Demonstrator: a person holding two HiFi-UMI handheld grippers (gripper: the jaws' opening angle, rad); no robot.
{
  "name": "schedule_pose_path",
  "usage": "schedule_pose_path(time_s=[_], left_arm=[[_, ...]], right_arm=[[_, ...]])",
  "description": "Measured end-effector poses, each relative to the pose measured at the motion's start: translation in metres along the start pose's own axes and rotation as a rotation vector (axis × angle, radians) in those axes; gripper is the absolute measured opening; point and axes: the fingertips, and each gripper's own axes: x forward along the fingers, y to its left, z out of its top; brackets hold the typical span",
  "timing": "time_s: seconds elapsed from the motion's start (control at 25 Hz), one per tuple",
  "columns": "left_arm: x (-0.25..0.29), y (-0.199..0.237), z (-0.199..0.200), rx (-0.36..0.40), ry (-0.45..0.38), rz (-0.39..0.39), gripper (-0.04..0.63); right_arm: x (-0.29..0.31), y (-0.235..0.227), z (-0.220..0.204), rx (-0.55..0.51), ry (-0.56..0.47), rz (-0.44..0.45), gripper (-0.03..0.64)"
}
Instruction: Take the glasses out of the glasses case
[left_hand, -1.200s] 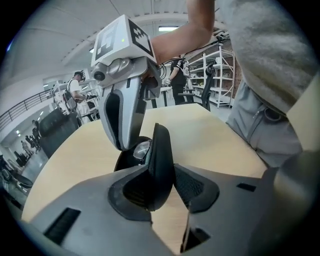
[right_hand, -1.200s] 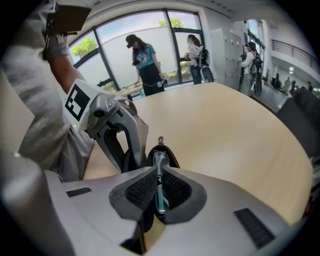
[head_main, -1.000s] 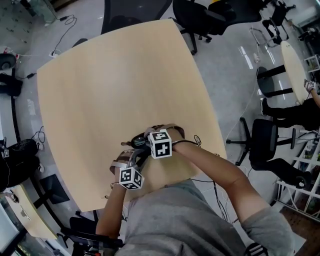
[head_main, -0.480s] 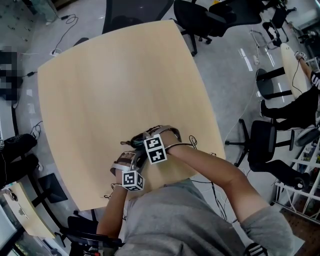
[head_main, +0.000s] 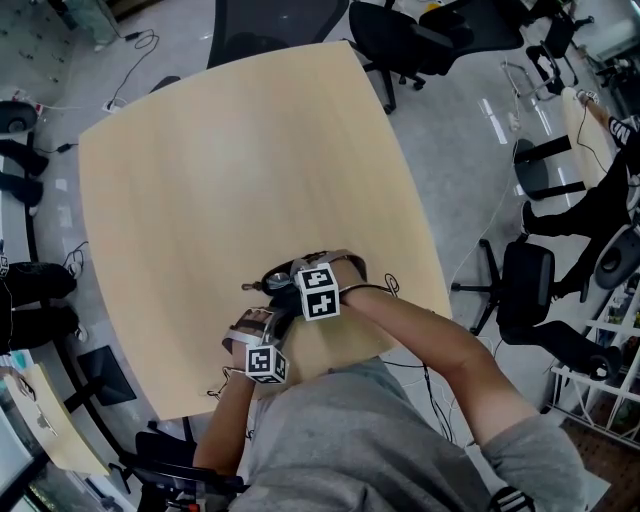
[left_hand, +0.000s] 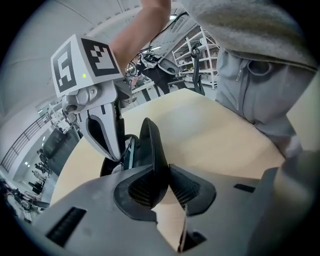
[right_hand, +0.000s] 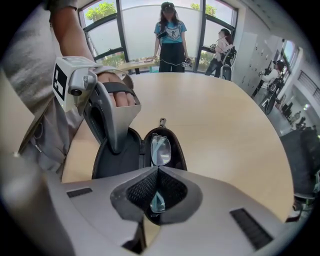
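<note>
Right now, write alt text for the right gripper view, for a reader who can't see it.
The right hand-held gripper is shut on glasses lying in an open black glasses case on a wooden table. The left hand-held gripper, its jaws having just been closing, holds the case's other half.

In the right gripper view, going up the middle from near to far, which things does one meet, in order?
right gripper → glasses, in the open glasses case → zipper pull → table → standing person
</note>
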Motion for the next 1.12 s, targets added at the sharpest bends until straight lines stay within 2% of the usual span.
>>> schedule_pose_path(time_s=[0.2, 0.36, 0.44, 0.56, 0.72, 0.92, 1.12], left_arm=[[-0.001, -0.009, -0.003, -0.001, 0.015, -0.011, 0.072], [-0.003, -0.008, -0.005, 0.001, 0.018, -0.005, 0.072], [-0.004, -0.007, -0.004, 0.004, 0.017, -0.006, 0.072], [-0.004, -0.006, 0.0, 0.013, 0.017, -0.008, 0.072], [-0.004, -0.004, 0.0, 0.019, 0.017, -0.008, 0.073], [-0.006, -0.002, 0.0, 0.021, 0.02, -0.003, 0.073], [-0.008, 0.0, -0.006, 0.014, 0.032, 0.0, 0.074]], right_arm=[[-0.01, 0.002, -0.002, 0.034, -0.047, 0.003, 0.006], [-0.013, 0.009, 0.006, -0.049, -0.067, -0.01, 0.008], [-0.013, 0.01, 0.012, -0.108, -0.055, -0.041, 0.011], [-0.006, 0.017, 0.015, -0.18, -0.01, -0.047, 0.086], [0.01, 0.015, 0.013, -0.235, 0.068, -0.099, 0.091], [0.007, 0.007, 0.017, -0.191, 0.065, -0.149, 0.032], [-0.01, 0.004, 0.021, -0.138, 0.007, -0.169, 0.031]])
